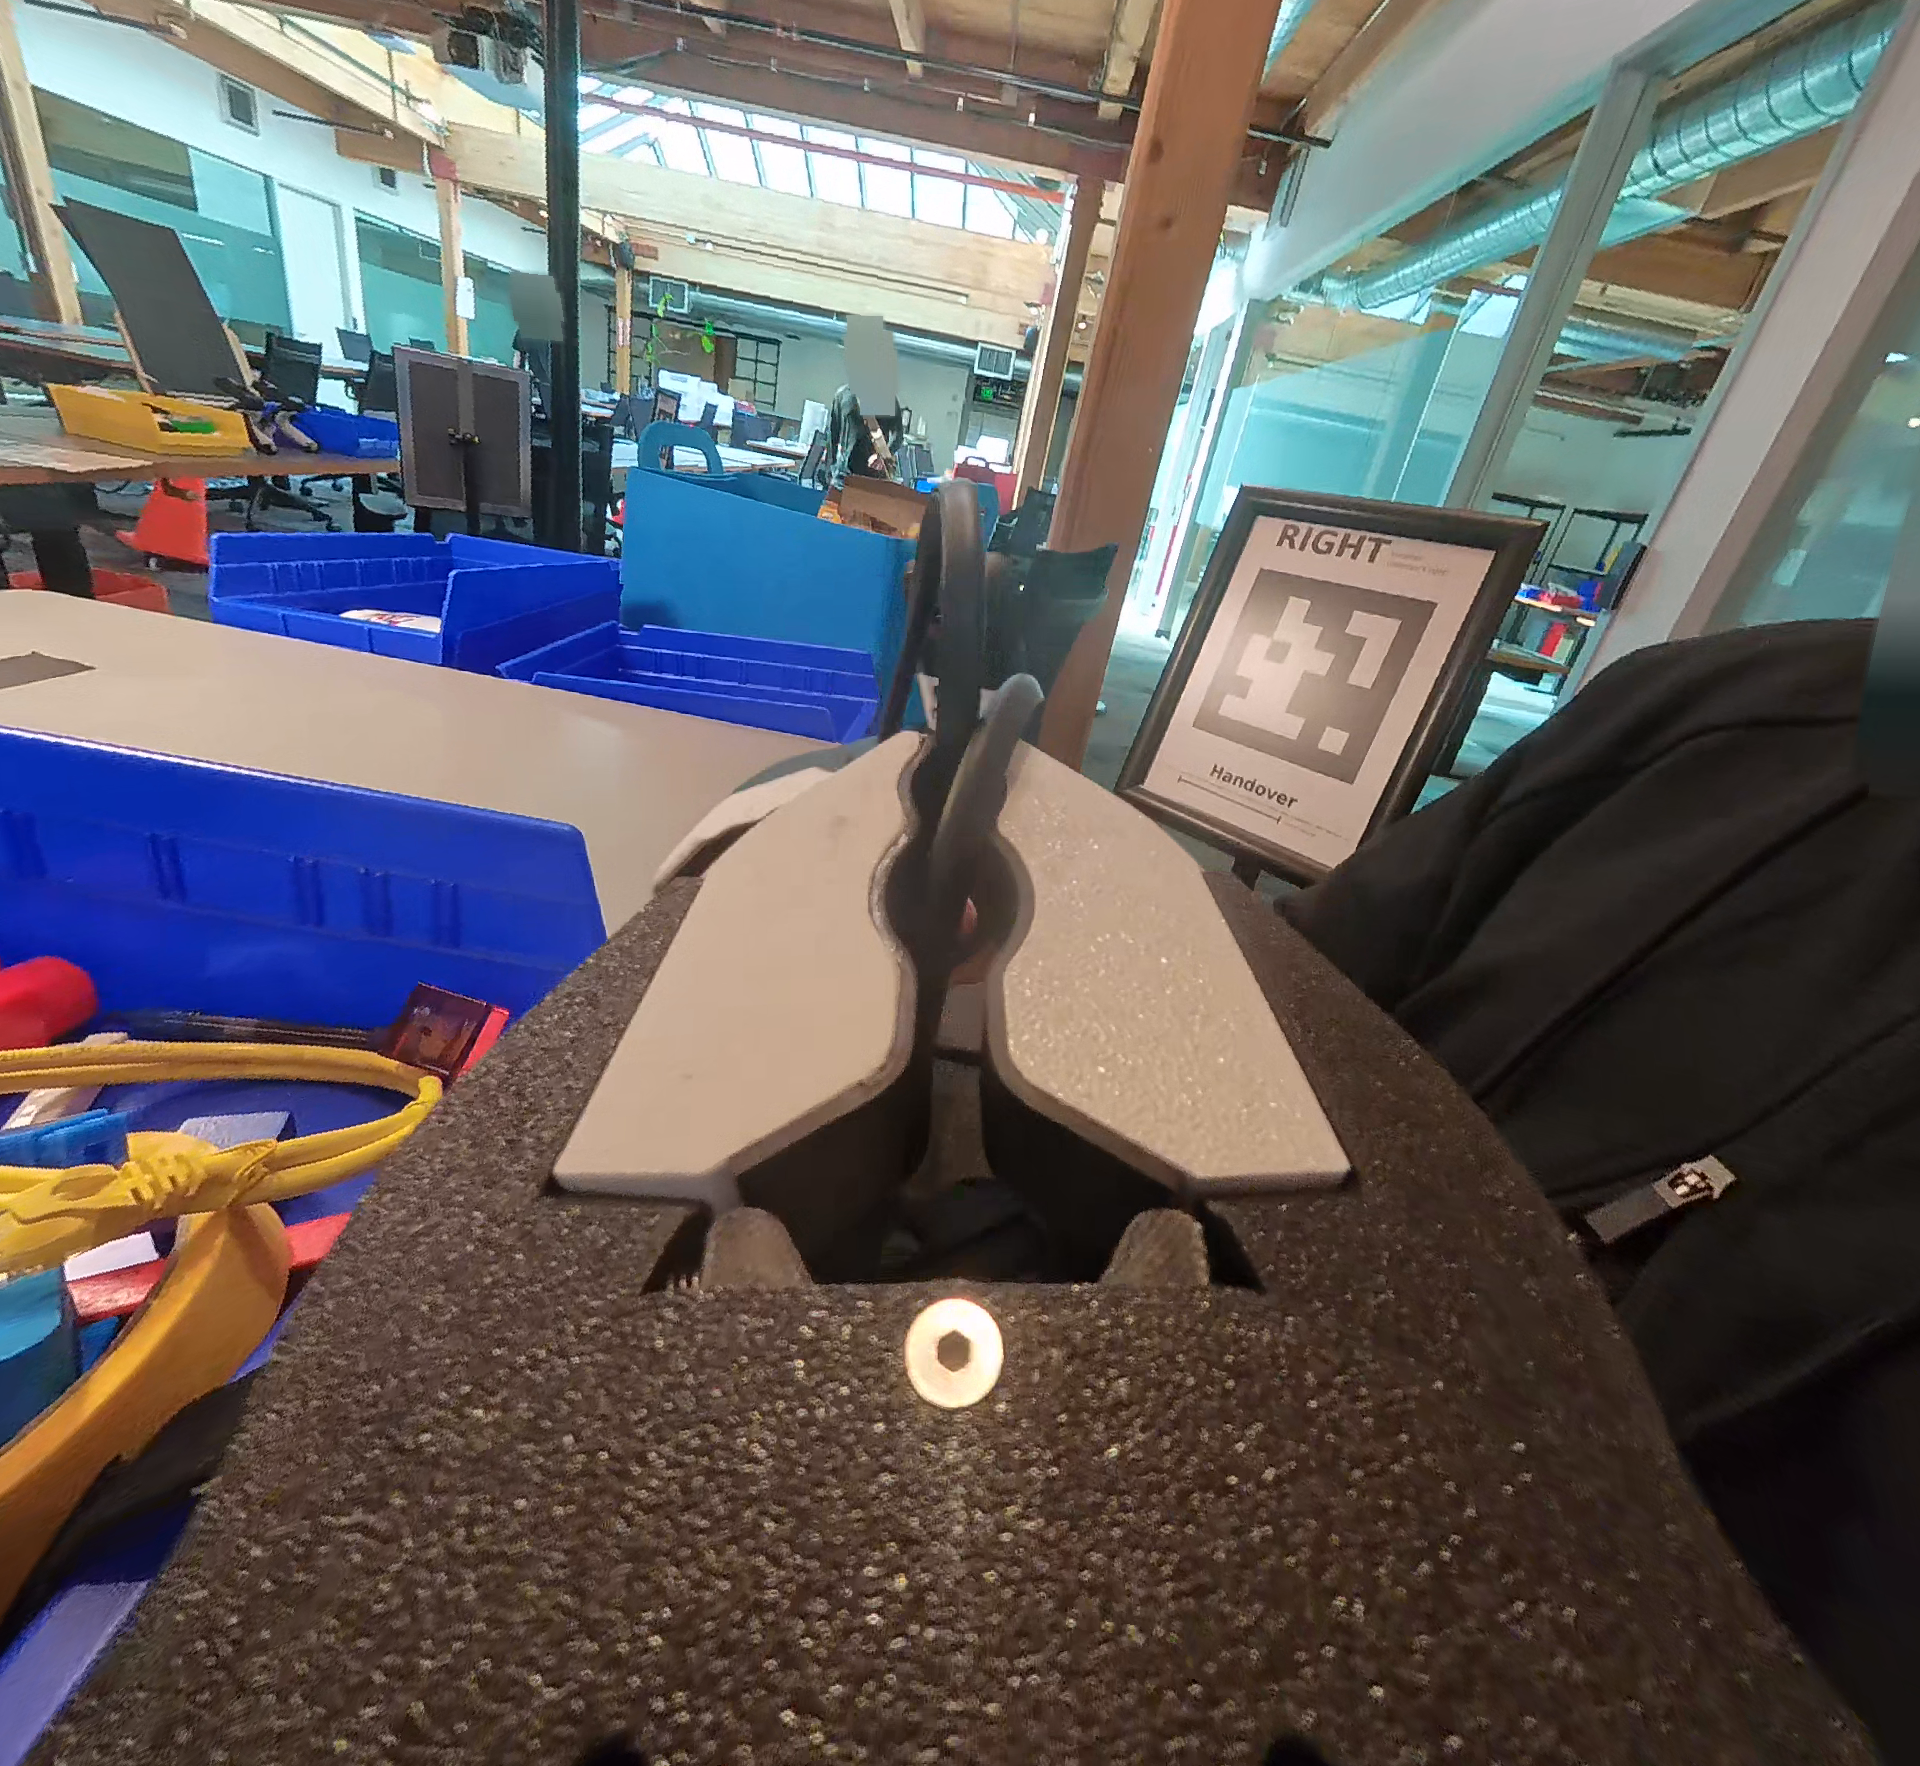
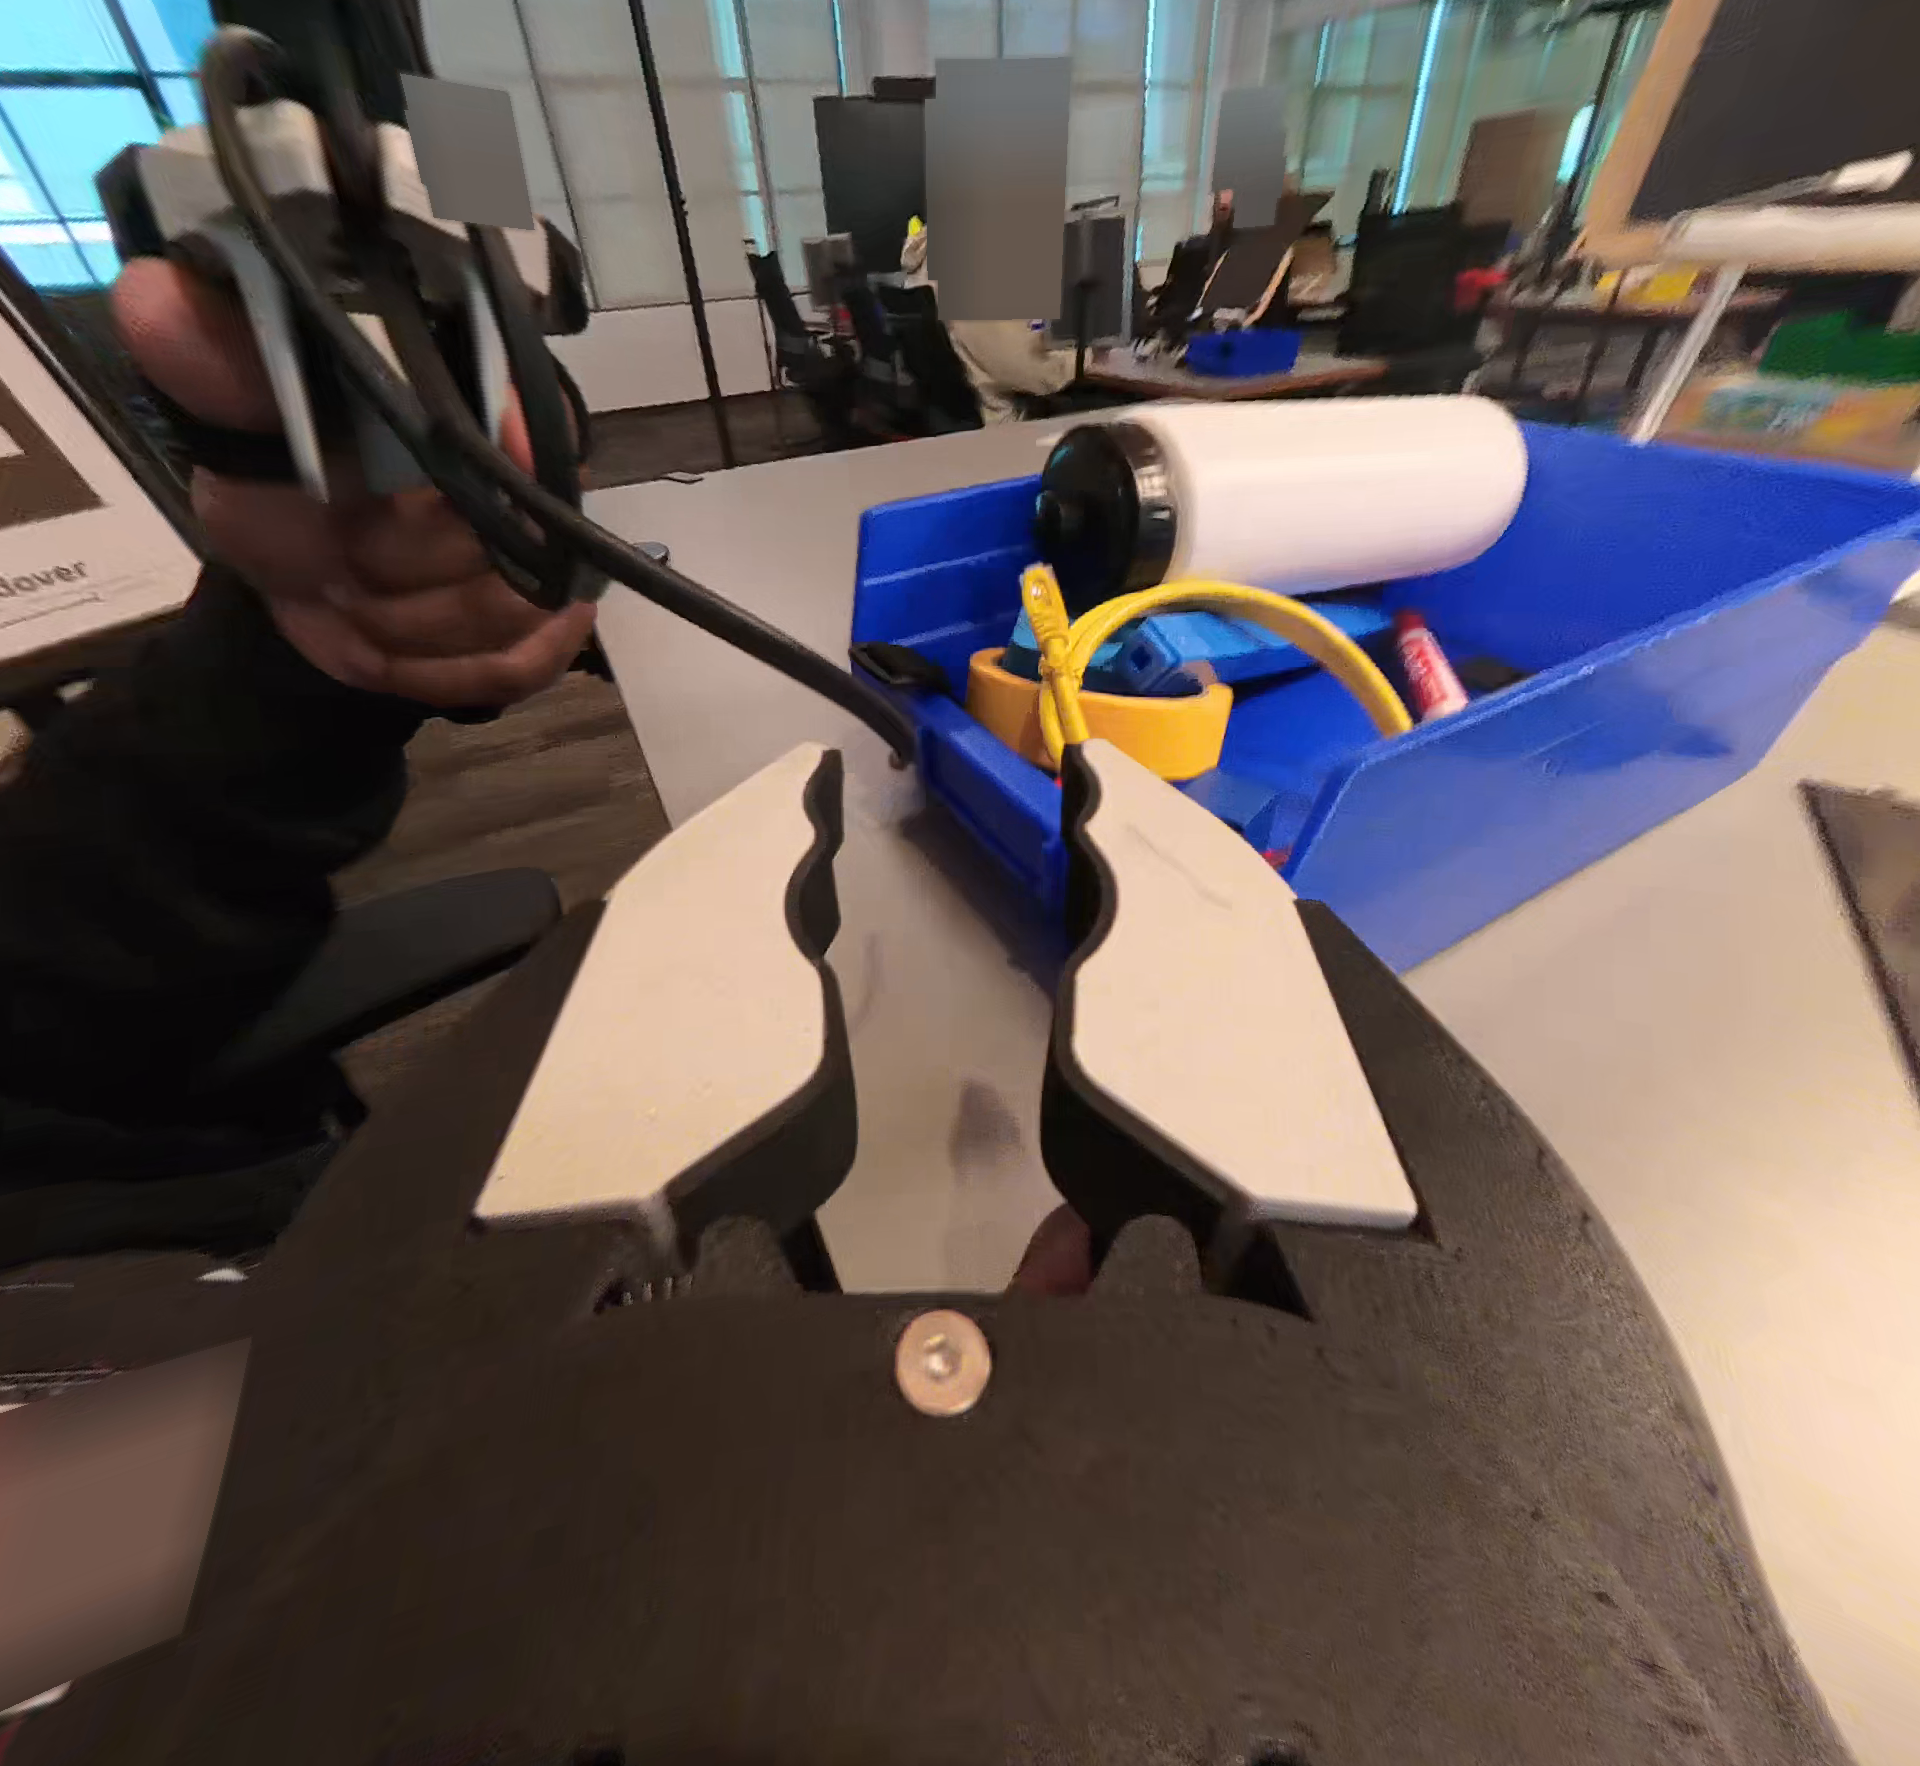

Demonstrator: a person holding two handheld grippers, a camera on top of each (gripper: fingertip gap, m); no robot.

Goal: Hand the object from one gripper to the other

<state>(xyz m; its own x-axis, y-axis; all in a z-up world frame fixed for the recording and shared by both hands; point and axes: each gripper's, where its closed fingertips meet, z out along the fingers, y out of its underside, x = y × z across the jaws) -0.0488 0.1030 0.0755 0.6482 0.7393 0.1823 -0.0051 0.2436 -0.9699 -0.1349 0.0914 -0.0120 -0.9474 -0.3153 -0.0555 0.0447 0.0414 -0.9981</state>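
Observation:
My left gripper [image 1: 961, 760] is shut on a looped black cable [image 1: 951, 594], which sticks up out of the closed fingers. In the right wrist view the left gripper [image 2: 405, 469] is at the upper left, held in a hand, and the black cable [image 2: 727, 625] runs from it down to the near corner of a blue bin [image 2: 1558, 781]. The cable's end lies just beyond the fingertips of my right gripper [image 2: 951, 771]. That gripper is open and empty, low over the grey table [image 2: 1610, 1145].
The blue bin holds a white bottle [image 2: 1330, 490], a yellow cable [image 2: 1247, 599] and a yellow tape roll [image 2: 1101, 719]. It also shows at the left [image 1: 291, 885]. A framed marker sign [image 1: 1320, 677] stands ahead, a black-clothed body [image 1: 1662, 989] at the right, and more blue bins [image 1: 416, 594] behind.

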